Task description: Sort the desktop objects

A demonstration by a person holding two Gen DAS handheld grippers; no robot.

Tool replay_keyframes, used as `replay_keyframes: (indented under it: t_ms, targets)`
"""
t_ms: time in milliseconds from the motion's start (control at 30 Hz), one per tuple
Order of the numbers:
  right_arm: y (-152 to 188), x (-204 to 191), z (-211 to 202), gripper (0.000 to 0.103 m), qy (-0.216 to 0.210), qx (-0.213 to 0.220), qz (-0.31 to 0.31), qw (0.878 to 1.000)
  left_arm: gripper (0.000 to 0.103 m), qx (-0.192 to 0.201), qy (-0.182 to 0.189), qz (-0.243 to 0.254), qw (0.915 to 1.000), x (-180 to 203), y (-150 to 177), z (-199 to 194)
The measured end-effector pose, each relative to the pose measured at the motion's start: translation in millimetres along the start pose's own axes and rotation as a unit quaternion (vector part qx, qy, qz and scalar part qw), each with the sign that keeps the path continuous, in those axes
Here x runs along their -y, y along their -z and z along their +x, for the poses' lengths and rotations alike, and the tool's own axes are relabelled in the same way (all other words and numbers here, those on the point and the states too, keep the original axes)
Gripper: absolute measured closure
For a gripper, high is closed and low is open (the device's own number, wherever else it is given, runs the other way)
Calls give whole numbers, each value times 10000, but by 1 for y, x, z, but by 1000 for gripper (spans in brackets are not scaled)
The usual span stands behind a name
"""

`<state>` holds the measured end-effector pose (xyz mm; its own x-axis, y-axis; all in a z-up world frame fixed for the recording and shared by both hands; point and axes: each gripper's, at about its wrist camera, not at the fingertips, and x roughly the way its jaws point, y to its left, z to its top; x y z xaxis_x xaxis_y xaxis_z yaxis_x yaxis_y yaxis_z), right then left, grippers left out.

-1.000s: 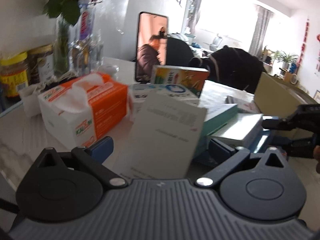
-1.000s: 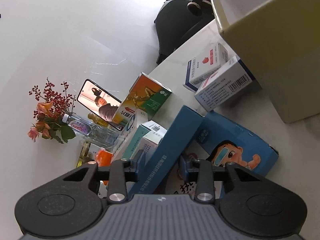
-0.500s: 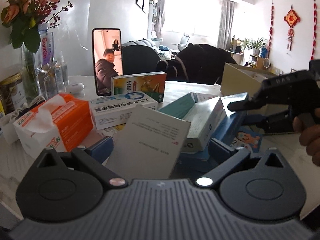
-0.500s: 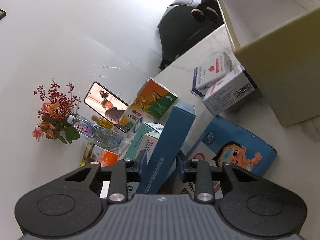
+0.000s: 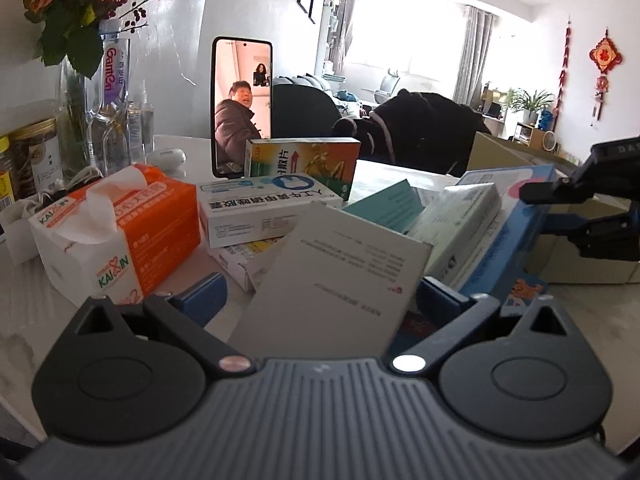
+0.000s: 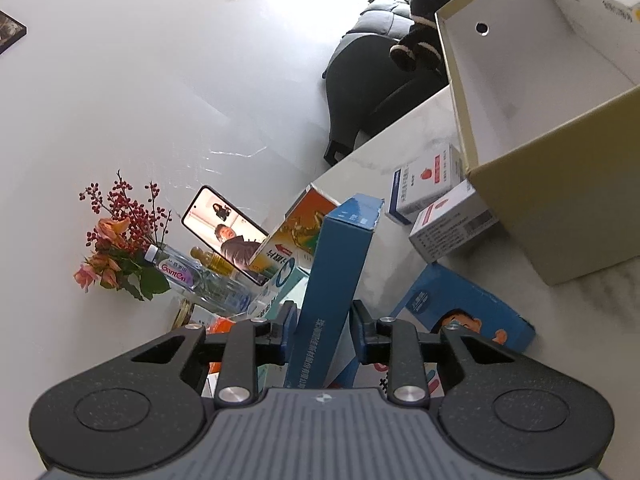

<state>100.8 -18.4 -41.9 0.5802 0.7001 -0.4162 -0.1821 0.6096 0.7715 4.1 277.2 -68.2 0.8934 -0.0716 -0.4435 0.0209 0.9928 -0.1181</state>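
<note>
A cluttered white marble surface [image 5: 24, 280] seen from 2 handheld claws. The left claw [image 5: 320, 300] has its jaws spread wide on either side of a tilted white medicine box [image 5: 336, 276]; whether the pads touch the box cannot be told. The right claw [image 6: 323, 330] is clamped on a long blue box [image 6: 334, 288], held up off the surface with its far end pointing toward an open beige cardboard box [image 6: 560, 200]. Below it lies a blue carton with a cartoon child [image 6: 468, 312], and 2 white medicine boxes with red marks [image 6: 436, 200] sit against the cardboard box. To the left are an orange and white tissue pack [image 5: 120, 232], a propped phone [image 5: 242, 108] with its screen lit, a green and orange box [image 5: 304, 160] and a vase of flowers [image 5: 76, 20].
</note>
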Motion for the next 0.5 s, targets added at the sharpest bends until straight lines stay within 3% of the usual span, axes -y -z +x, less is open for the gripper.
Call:
replay_keyframes:
  t_ms: [500]
  targets:
    - [-3,-9,-22,76,-89,238,-213,9995,0,141,408,242,9988,22,-4,-3]
